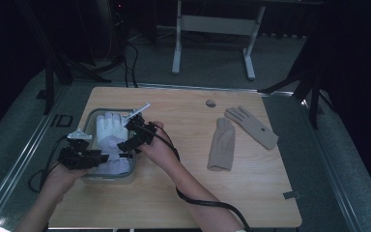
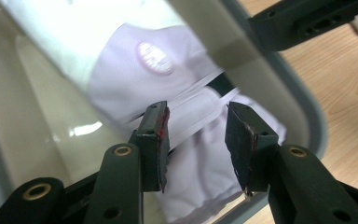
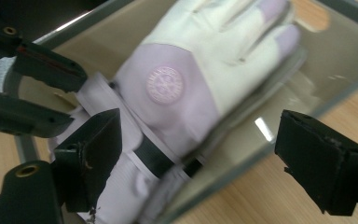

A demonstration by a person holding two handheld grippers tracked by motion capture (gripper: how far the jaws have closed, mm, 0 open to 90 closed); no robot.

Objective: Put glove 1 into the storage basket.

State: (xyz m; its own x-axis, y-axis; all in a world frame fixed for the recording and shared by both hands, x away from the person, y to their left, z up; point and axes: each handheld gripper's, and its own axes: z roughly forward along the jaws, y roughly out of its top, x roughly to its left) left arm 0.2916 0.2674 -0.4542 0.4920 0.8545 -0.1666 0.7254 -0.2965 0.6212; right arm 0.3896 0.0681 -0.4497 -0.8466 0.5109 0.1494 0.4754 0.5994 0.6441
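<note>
A white and lavender glove (image 1: 111,129) with a round emblem lies in a grey-rimmed clear bin (image 1: 110,178) at the table's left. In the left gripper view my left gripper (image 2: 196,119) is open, its jaws reaching into the bin on either side of the glove's (image 2: 135,79) cuff strap. My right gripper (image 3: 200,128) stands wide open just above the glove (image 3: 168,88), one jaw over the cuff, the other outside the bin's rim (image 3: 242,163). From above, the left gripper (image 1: 101,157) and right gripper (image 1: 125,144) meet over the bin's near half.
Two beige gloves lie on the table's right half, one straight (image 1: 222,145), one angled (image 1: 252,127). A small grey round object (image 1: 210,103) sits near the far edge. Cables trail from both grippers toward the near edge.
</note>
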